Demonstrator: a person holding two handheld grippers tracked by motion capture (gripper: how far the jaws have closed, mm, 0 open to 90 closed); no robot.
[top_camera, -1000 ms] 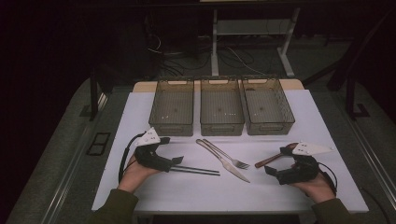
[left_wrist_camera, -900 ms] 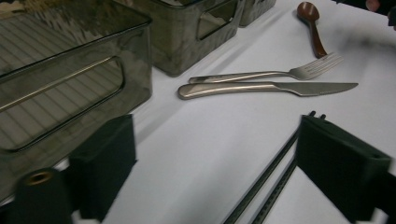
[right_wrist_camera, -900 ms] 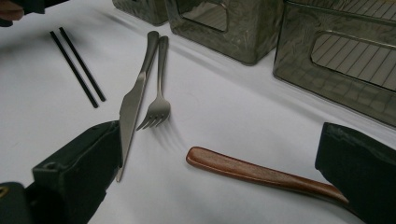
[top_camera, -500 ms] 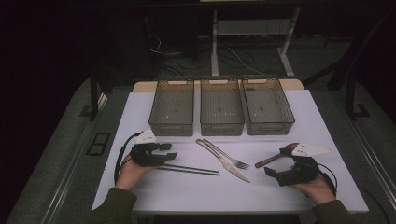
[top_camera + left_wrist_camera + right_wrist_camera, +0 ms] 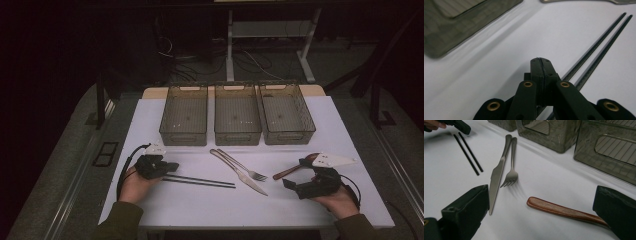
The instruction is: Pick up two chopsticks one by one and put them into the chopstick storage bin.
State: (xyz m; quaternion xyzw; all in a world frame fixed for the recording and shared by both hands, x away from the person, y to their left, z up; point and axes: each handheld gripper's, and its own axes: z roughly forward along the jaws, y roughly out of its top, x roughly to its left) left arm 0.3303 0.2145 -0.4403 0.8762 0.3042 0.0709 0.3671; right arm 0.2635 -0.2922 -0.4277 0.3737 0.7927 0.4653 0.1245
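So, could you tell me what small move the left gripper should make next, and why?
Probably reopen and shift sideways onto the chopsticks. The left gripper has just been closing; its jaws meet with no gap, yet both sticks seem to run past beside the tips, not between them, so the pinch likely missed.

Three bins (image 5: 236, 120) stand in a row at the table's (image 5: 150, 200) twelve o'clock edge, a knife (image 5: 240, 172) and fork (image 5: 245, 168) touching at centre, a wooden handle (image 5: 287, 171) toward three o'clock.
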